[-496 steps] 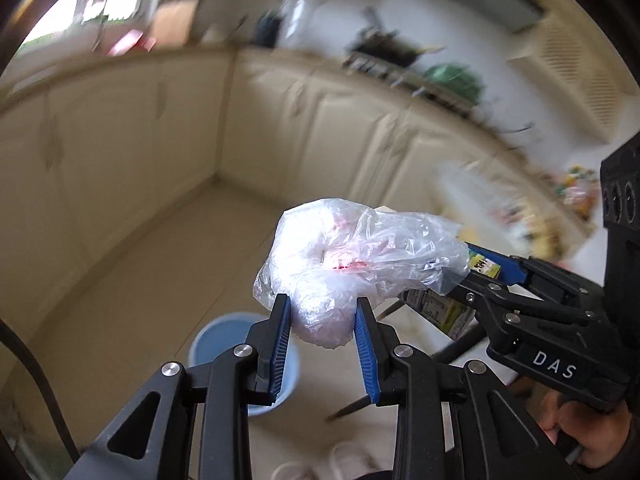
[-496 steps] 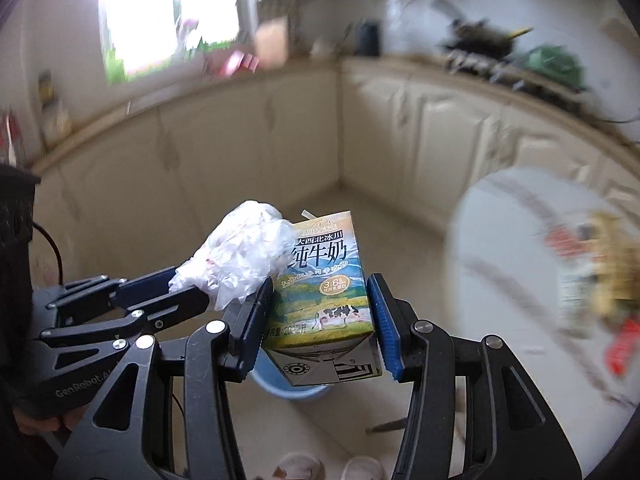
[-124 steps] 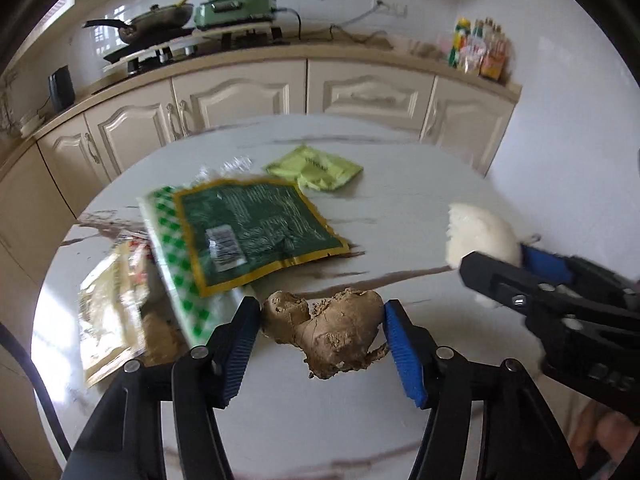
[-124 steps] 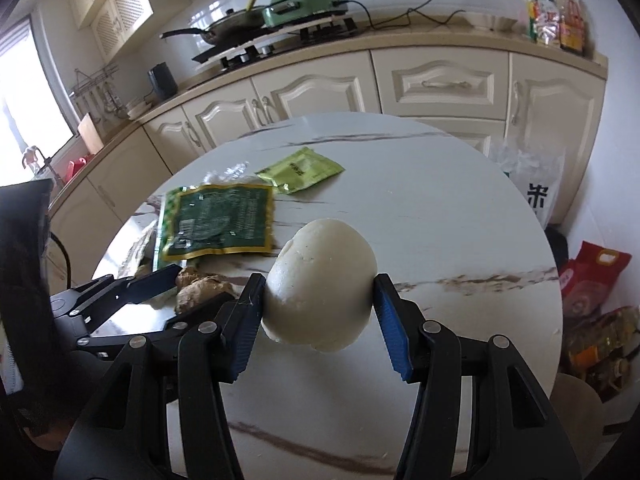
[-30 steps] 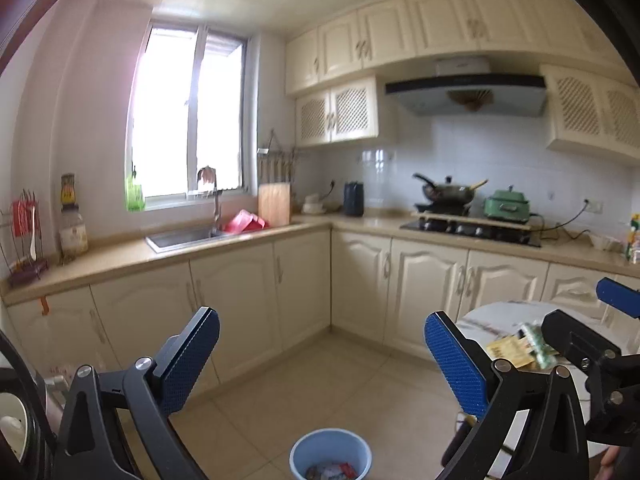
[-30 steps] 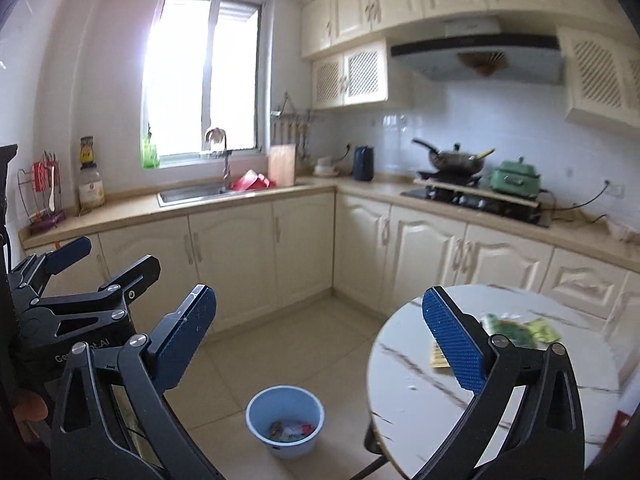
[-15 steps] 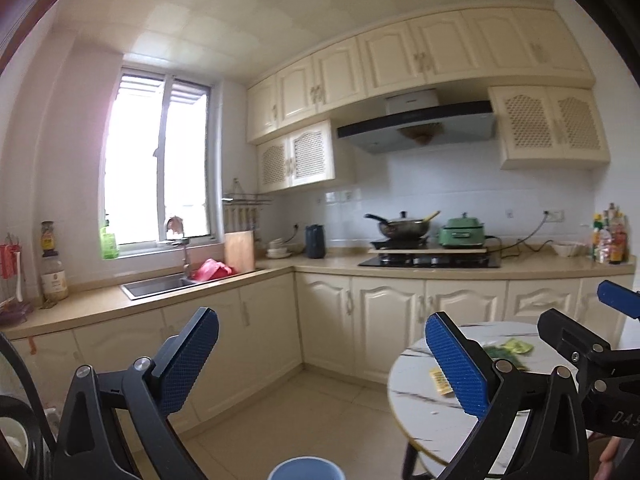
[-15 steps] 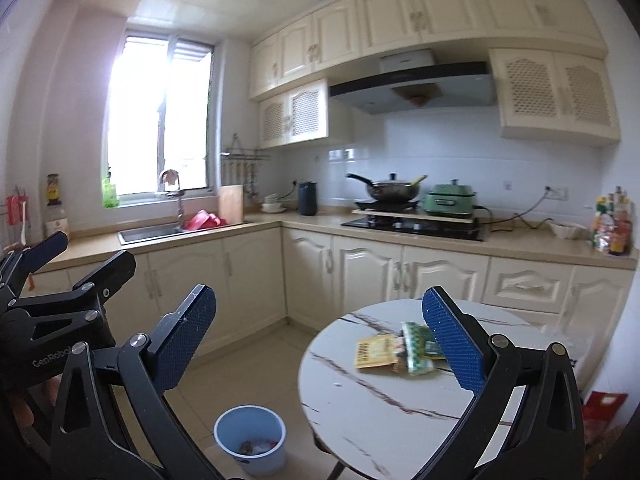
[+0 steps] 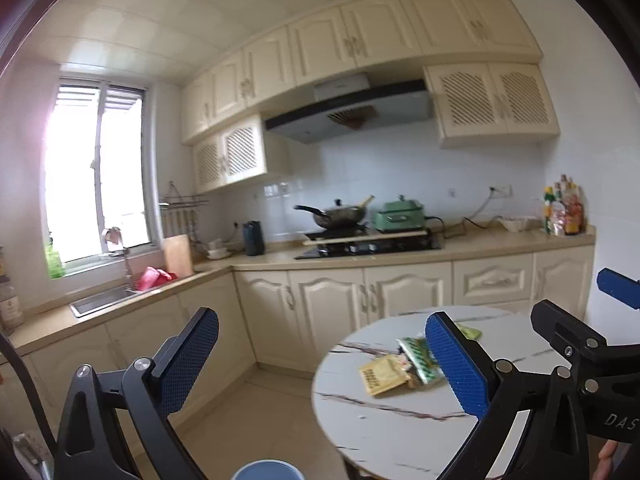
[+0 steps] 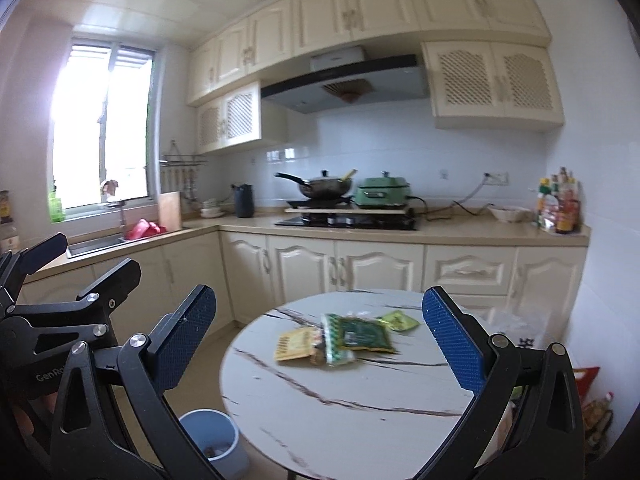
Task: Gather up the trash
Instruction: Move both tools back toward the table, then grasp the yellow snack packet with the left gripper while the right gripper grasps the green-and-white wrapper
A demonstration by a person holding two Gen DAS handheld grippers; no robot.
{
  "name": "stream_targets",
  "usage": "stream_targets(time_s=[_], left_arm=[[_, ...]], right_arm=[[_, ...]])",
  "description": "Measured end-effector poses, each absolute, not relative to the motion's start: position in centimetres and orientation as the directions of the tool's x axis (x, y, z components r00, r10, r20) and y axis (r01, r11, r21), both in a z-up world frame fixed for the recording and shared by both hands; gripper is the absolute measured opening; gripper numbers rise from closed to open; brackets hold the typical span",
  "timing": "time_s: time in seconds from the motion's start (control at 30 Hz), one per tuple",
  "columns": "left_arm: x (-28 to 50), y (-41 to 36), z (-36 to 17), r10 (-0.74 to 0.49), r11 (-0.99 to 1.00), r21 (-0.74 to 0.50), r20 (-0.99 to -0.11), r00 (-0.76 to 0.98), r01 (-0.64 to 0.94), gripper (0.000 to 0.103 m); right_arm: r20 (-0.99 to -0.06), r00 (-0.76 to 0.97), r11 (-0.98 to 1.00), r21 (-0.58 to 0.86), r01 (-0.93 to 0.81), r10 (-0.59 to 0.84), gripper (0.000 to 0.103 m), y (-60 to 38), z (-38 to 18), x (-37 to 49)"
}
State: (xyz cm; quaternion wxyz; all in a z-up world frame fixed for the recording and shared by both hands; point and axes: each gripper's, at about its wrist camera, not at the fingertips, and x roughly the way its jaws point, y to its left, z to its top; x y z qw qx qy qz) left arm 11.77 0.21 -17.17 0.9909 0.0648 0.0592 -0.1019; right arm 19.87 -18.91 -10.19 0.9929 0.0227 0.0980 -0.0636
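1. Trash left to collect: a cluster of wrappers on the round marble table (image 10: pixel 360 420). Yellow packet (image 10: pixel 294 344), dark green packet (image 10: pixel 362 334) partly over a green-checked bag (image 10: pixel 334 350), small lime sachet (image 10: pixel 398 320) just beside them toward the far edge. All lying flat, touching or overlapping, so probably one pick each, not one grab.
2. Something brownish sits between the yellow packet and the checked bag; too blurred to name.
3. Blue bin (image 10: pixel 212 434) stands on the floor just beside the table's near-left edge, open top, some bits in the bottom. Placement makes sense: short carry from table to drop. In the left wrist view only its rim (image 9: pixel 266 470) shows at the bottom edge.
4. Right gripper (image 10: pixel 320 340): jaws spread wide, nothing between them, held above and back from the table with the wrappers framed in the gap. Reads as lining up an approach.
5. Left gripper (image 9: pixel 324 358): also spread wide and empty, hanging over the floor and bin side, table off to its right.
6. Judgement: between picks. Thin flat packets on slick marble are likely to slide; go for a raised or overlapping edge.
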Motion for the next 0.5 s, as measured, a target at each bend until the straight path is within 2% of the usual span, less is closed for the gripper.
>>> stream_targets(time_s=[0.17,0.3,0.5], left_arm=[[16.6,-0.5,-16.6,-0.226,0.958,0.127,-0.212,0.951,0.256,0.102],[21.7,-1.0,-16.4,-0.247,0.952,0.098,-0.313,0.917,0.289,0.102],[30.8,-3.2,-15.5,-0.273,0.941,0.053,-0.464,0.843,0.334,0.102]], right_arm=[[-0.239,0.956,0.981,0.056,0.188,-0.17,0.103,-22.4,-11.3,21.2],[-0.288,0.936,0.971,0.073,0.23,-0.2,0.103,-25.1,-12.9,22.9],[-0.404,0.887,0.956,0.089,0.28,-0.222,0.103,-28.6,-16.3,26.9]])
